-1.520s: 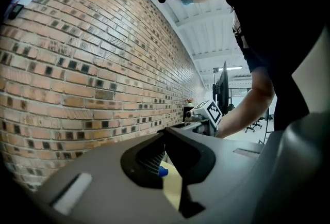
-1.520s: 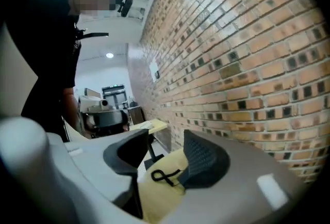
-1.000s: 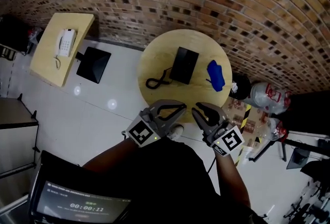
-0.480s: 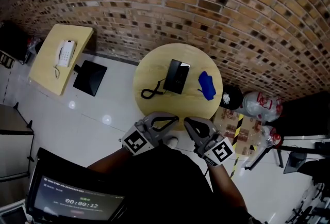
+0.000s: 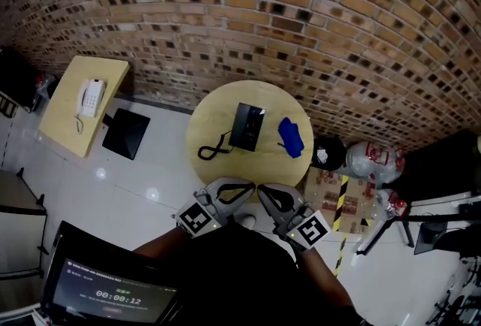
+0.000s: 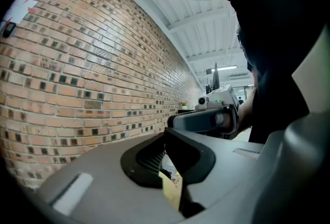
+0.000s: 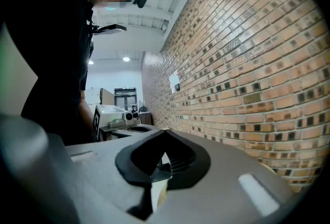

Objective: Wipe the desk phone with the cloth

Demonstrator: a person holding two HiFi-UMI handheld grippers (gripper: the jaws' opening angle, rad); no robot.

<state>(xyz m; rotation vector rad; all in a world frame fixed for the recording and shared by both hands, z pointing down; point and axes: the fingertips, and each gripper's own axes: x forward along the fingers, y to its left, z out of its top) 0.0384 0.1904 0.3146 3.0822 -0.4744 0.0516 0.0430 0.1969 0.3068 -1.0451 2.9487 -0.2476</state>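
Head view: round table (image 5: 218,118), brick wall (image 5: 301,16)

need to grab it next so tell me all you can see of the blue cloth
The cloth is bright blue and looks soft. It is bunched into a long crumpled lump rather than spread flat. It lies on the right part of the round wooden table, to the right of the black phone, with a gap between them. Only the table touches it, and nothing holds it.

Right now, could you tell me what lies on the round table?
A black desk phone with its cord and, right of it, a blue cloth; the tabletop beneath them is covered.
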